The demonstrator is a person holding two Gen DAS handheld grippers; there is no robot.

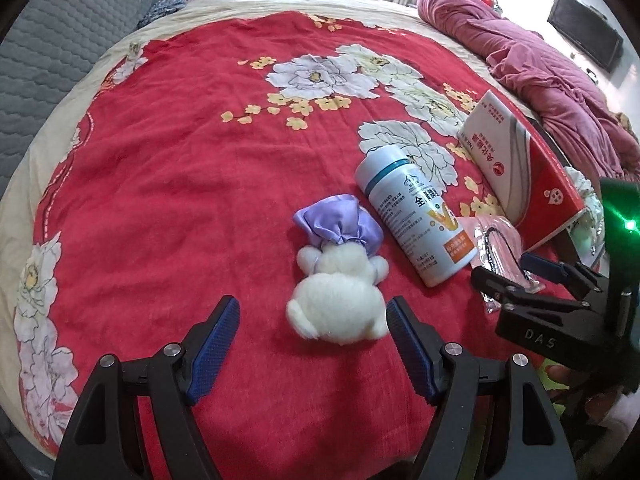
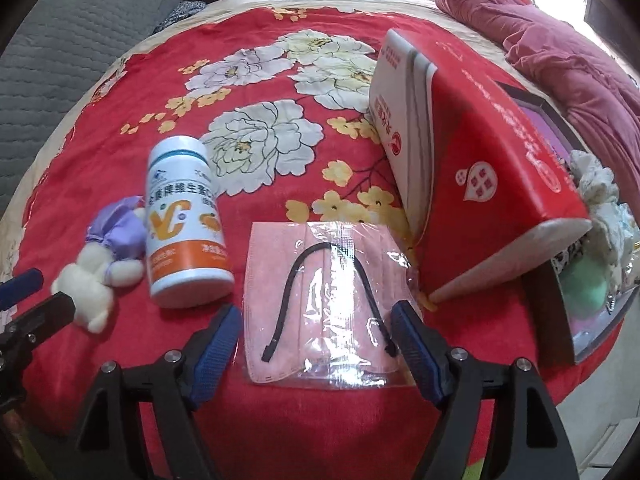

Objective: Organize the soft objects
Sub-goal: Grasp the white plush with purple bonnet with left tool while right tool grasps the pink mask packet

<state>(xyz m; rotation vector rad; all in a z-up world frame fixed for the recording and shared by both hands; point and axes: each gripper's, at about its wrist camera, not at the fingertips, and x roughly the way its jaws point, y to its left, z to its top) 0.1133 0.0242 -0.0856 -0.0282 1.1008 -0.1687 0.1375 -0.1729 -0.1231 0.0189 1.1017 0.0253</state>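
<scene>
Soft things lie in a row on the red flowered bedspread [image 1: 160, 160], so each tong can reach one. The left gripper [image 1: 313, 312] has its blue pads spread wide, holding nothing, and the little white plush toy [image 1: 338, 300] with a purple hat sits right between them, close to the right-hand pad. It looks lined up to be pinched next. The right gripper [image 2: 316, 320] is spread wide too and grasps nothing. A pink face mask [image 2: 320, 300] in a clear wrapper lies flat between its pads, with black ear loops on top. A white vitamin bottle [image 2: 184, 224] lies on its side between the toy and the mask, touching the toy. It is hard, so I think it should stay out of the sorting. To the right sits a red box [image 2: 500, 200] with its lid propped up. Inside it you can see lacy white cloth and something green and soft, so this looks like the place where soft things go. The flat mask may be tricky to pick up, because its wrapper is slippery.
</scene>
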